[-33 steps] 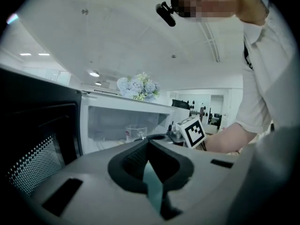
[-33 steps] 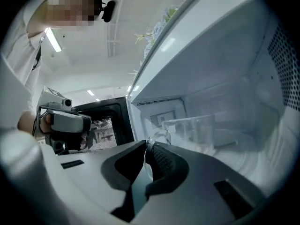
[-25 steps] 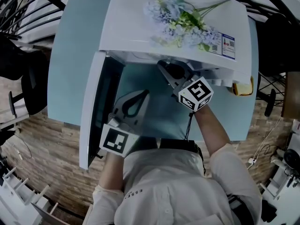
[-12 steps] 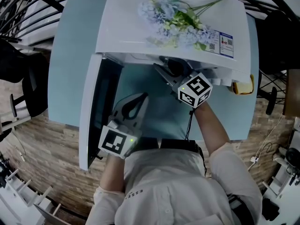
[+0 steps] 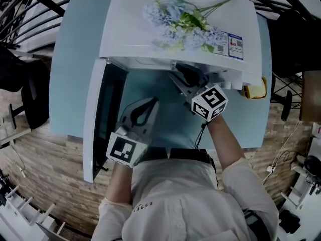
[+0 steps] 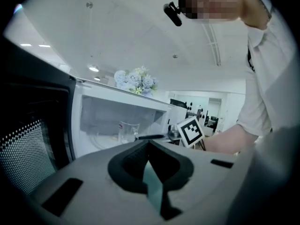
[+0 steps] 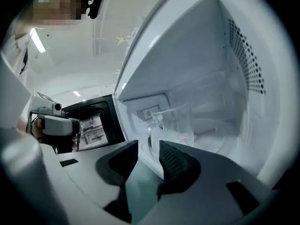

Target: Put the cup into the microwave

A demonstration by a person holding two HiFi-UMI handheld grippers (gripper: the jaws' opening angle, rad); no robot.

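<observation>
I see the microwave [image 5: 150, 29] standing on a light-blue surface [image 5: 75, 74], with its door [image 5: 98, 119] swung wide open to the left. A bunch of pale blue flowers [image 5: 175, 24] lies on top of it. A yellow object [image 5: 254, 90] sits just beside the microwave's right front corner; I cannot tell what it is.

The cup [image 7: 172, 124], a clear glass one with a handle, stands upright inside the microwave on its floor. From the left gripper view I see the same cup [image 6: 127, 132] near the front of the cavity.

My right hand-held gripper [image 7: 147, 146] reaches into the microwave opening. Its jaws are spread, with a narrow gap between them. The cup's handle shows just beyond the jaw tips, and I cannot tell whether either tip touches it. In the head view this hand-held gripper [image 5: 183, 78] sits under the microwave's top edge, with its marker cube just outside.

My left hand-held gripper [image 6: 149, 145] has its jaws pressed together with nothing between them. It hovers over the surface in front of the open door [image 6: 33, 139], pointing toward the cavity, well apart from the cup.
</observation>
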